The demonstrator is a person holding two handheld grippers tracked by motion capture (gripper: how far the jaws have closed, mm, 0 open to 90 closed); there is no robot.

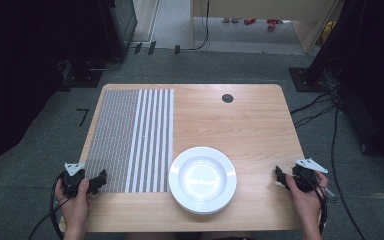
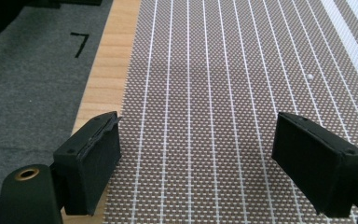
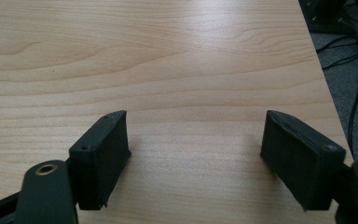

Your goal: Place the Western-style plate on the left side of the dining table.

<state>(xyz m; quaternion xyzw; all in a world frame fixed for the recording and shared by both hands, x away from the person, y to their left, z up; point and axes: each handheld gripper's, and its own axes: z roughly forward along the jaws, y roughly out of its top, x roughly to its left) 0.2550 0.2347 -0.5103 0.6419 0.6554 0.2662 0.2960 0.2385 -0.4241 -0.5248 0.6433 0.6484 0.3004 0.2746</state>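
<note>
A white plate (image 1: 202, 179) rests on the wooden table (image 1: 250, 125) near its front edge, right of a woven striped placemat (image 1: 130, 137). My left gripper (image 1: 99, 181) hovers at the placemat's near left corner, held in a hand, jaws wide apart with nothing between them. In the left gripper view the left gripper (image 2: 196, 161) looks over the placemat (image 2: 223, 93) weave. My right gripper (image 1: 279, 177) sits at the table's right front edge, open and empty. The right gripper (image 3: 196, 156) stands over bare wood (image 3: 168, 56) in its own view.
A dark round grommet (image 1: 227, 98) sits near the table's far edge. Grey carpet (image 1: 45, 135) surrounds the table, with cables (image 1: 330, 110) on the floor at the right and dark furniture at the back left. A small white speck (image 2: 310, 76) lies on the placemat.
</note>
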